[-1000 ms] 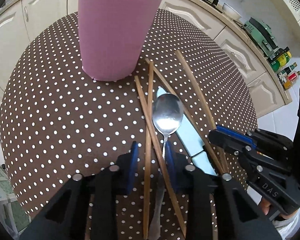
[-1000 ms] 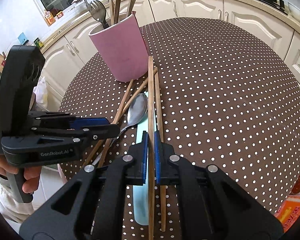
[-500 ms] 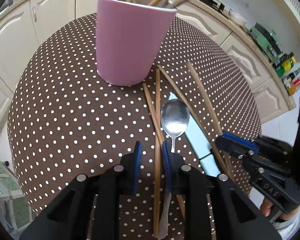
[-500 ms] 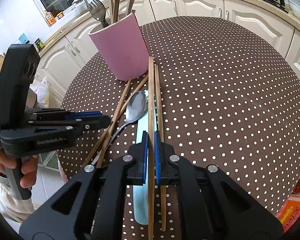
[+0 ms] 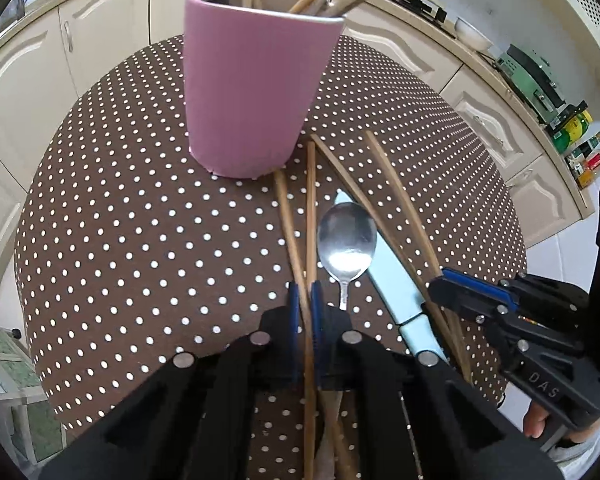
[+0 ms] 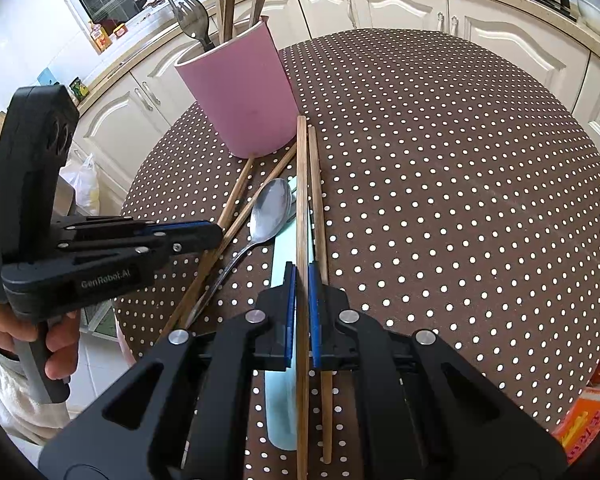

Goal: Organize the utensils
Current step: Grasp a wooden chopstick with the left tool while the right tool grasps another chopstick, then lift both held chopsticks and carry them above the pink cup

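A pink cup [image 5: 252, 92] holding chopsticks and a fork stands on the dotted brown table [image 5: 140, 220]. In front of it lie loose wooden chopsticks, a metal spoon [image 5: 347, 244] and a pale blue knife [image 5: 396, 292]. My left gripper [image 5: 305, 292] is closing, its pads pressed on one chopstick [image 5: 310, 200] that points toward the cup. My right gripper [image 6: 302, 276] is shut on another chopstick [image 6: 301, 184], with a second chopstick [image 6: 318, 208] lying just right of it. In the right wrist view the cup [image 6: 244, 100], the spoon [image 6: 270, 208] and the left gripper [image 6: 216, 236] are at the left.
Cream kitchen cabinets [image 5: 100, 40] ring the round table. Bottles [image 5: 580, 148] stand on the counter at the right. An orange packet [image 6: 588, 412] lies past the table's right edge. A hand [image 6: 56, 344] holds the left gripper's handle.
The left gripper's jaws have narrowed from a wide gap to a close grip on one chopstick. The right gripper still clamps its chopstick in the same spot.
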Motion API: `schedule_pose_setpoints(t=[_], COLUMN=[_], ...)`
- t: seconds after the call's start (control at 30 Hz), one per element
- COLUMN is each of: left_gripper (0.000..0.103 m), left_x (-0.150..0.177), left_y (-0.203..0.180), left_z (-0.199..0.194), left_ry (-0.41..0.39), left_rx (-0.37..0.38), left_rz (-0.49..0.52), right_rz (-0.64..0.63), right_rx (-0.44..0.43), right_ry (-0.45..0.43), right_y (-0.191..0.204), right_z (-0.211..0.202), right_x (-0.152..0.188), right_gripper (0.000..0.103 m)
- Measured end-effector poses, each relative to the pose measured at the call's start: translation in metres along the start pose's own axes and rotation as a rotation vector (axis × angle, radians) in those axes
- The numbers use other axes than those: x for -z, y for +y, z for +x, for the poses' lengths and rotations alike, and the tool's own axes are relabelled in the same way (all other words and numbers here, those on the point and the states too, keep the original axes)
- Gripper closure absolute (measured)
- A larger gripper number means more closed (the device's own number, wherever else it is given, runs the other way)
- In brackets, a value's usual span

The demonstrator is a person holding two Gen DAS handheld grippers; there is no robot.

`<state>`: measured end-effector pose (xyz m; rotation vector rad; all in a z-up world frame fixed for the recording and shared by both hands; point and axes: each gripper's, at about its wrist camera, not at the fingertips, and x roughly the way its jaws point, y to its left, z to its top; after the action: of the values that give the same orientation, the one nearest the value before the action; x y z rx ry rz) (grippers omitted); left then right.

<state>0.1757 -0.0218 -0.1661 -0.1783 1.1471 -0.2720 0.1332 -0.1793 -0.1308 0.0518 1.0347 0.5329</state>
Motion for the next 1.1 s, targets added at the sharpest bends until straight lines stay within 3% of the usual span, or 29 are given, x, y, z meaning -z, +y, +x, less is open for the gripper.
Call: schedule_pose_setpoints(t=[0.37, 0.87, 1.0, 1.1], left_gripper=[0.099, 0.099, 0.103, 0.103], left_x=[0.016, 0.028, 0.028, 0.023], left_y=[0.028, 0.011, 0.011, 0.008], left_z=[-0.034, -0.132, -0.157, -0.158], left_ry=[-0.064, -0.385, -0.484, -0.479], left_rx=[0.070, 0.203, 0.209, 0.208], left_rz=[-0.005, 0.109, 0.132, 0.145], right_rz=[-0.006, -0.035, -0.041, -0.054], right_rx=[-0.013, -0.090, -0.103, -0.104], right_ry=[-0.046, -0.289, -0.367, -0.374], right_y=[0.003, 0.035, 0.044, 0.049], right_z=[-0.008, -0.062, -0.077, -0.076], right_x=[-0.009, -0.029, -0.037, -0.046], right_gripper=[0.096, 0.096, 0.096, 0.096])
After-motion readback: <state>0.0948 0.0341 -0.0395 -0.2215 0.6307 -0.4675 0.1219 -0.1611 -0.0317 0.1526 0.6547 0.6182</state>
